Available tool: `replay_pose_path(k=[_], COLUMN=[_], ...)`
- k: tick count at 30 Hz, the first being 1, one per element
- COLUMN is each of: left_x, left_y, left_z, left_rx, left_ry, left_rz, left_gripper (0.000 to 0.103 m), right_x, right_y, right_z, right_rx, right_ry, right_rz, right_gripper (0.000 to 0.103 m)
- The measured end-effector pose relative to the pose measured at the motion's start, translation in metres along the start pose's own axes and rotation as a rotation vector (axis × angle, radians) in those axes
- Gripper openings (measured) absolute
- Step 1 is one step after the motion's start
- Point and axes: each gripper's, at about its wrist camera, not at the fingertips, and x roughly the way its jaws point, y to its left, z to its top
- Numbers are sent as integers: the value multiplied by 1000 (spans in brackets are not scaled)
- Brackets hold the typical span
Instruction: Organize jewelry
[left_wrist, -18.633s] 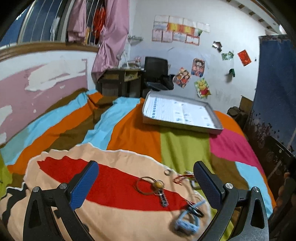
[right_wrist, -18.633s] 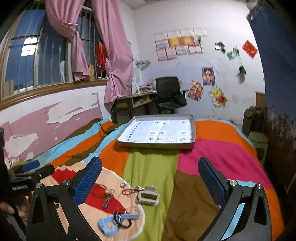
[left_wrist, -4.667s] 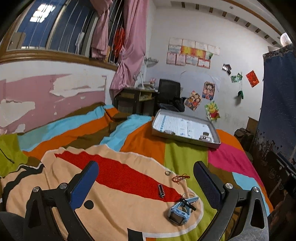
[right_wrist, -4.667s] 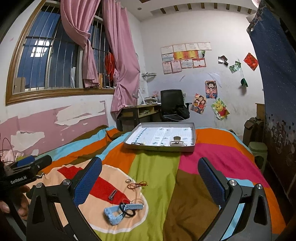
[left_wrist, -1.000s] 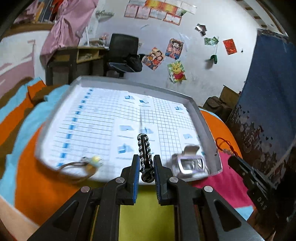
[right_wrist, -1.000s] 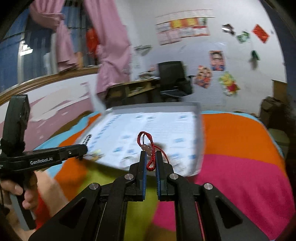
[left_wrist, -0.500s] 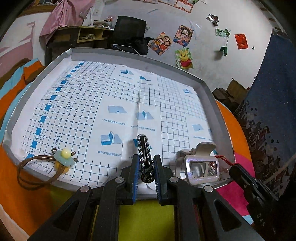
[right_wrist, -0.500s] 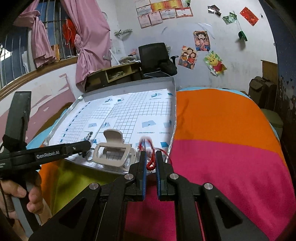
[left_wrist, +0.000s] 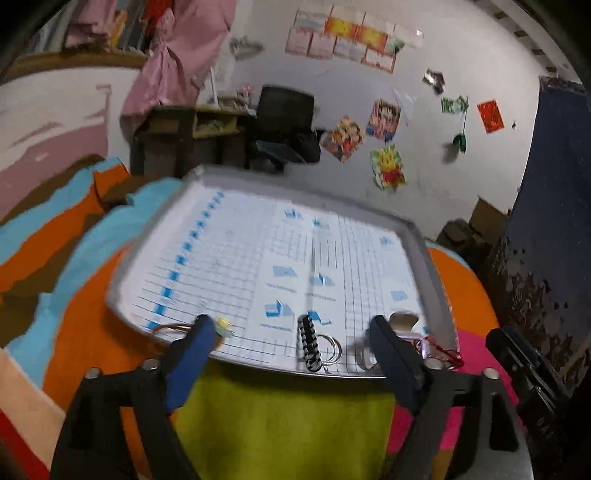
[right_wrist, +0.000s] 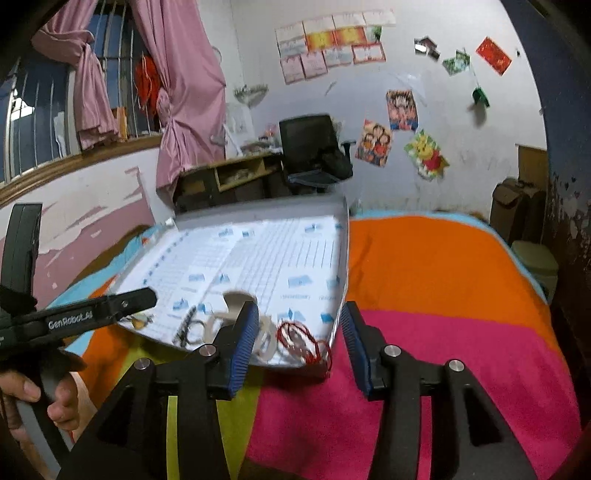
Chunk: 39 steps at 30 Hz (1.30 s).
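Both tongs have just been opening, empty: left tongs wide above the braided keychain, right tongs over what looks like red cord, both in the tray.

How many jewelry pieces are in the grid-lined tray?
4: black-and-white braided keychain near front middle, red cord bracelet front right corner, white hair claw clip beside it, brown cord bracelet front left.
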Motion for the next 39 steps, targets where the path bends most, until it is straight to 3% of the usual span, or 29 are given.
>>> replay_pose_path(k=[4,6,8,10,15,17,29,39], left_x=[-40,-61,-82,-101,-146,-170,-266,-315], left_y=[0,1,1,2,10,15,28,43], left_z=[3,2,0,-4,-18,-29,-91,-133], left_rx=[-16,-24,-26,-20,-13,-13,53,42], left_ry=[-105,-145,-176,-201,-253,-286,-369,-331], left_rz=[23,42,61,74,98,103,144,148], left_gripper=[102,103,103,103,103,103,103,103], right_x=[-26,-42,-60,-80,-119,-137,-253,-323], right_y=[7,13,18,21,34,39,64,75], right_z=[8,11,12,12,18,17,-26,-74], right_rx=[-17,-27,-32,-28,-44,-49,-59,-35], right_ry=[-72,-103,-133,-168,-226,-248,-290,-299], right_rz=[12,19,11,15,29,35,90,90], right_gripper=[61,65,81,88,94,102,102,102])
